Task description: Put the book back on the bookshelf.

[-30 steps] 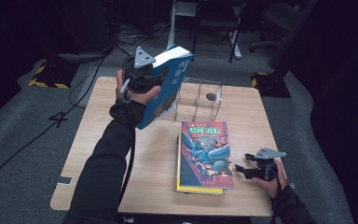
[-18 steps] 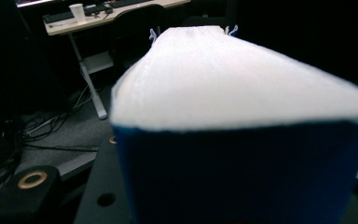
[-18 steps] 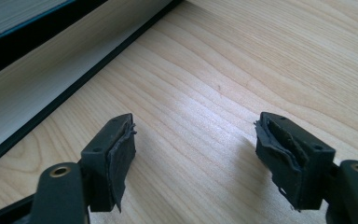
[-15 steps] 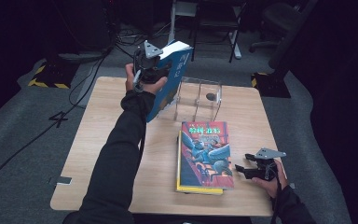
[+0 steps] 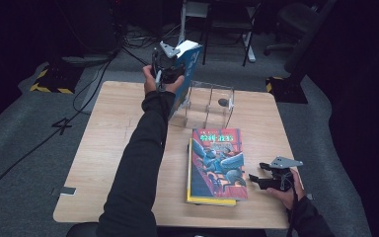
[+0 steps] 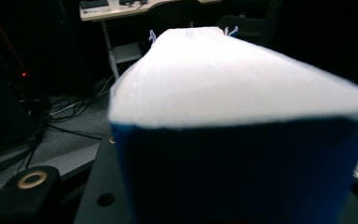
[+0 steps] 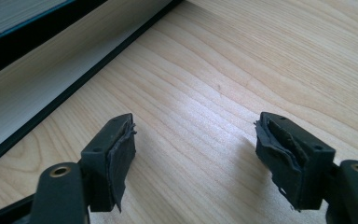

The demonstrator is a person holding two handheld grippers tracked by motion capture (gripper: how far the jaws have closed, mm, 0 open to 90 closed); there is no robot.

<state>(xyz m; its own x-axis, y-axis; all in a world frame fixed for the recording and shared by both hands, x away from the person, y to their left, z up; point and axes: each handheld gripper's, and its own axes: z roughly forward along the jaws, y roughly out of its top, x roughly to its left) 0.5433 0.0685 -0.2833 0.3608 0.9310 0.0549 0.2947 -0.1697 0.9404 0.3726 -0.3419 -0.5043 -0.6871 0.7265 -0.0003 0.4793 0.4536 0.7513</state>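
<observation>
A thick blue book (image 5: 187, 66) with white page edges is held upright above the table's far side, my left gripper (image 5: 167, 69) shut on it. In the left gripper view the blue book (image 6: 242, 140) sits close between the jaws, page edges on top. Just to its right stands a clear acrylic book rack (image 5: 209, 104). Two books lie stacked flat at the front, the top one red with a picture cover (image 5: 218, 160), the lower one yellow-edged (image 5: 212, 200). My right gripper (image 5: 256, 178) rests open on the table right of the stack, and its pads (image 7: 121, 154) show bare wood between them.
The wooden table (image 5: 108, 148) has open room on its left half. Cables (image 5: 39, 143) trail over the grey floor at the left. Chairs and a desk leg (image 5: 249, 39) stand in the dark behind the table.
My left gripper has carried the blue book to the right and a little down, toward the clear rack. The right gripper has stayed put.
</observation>
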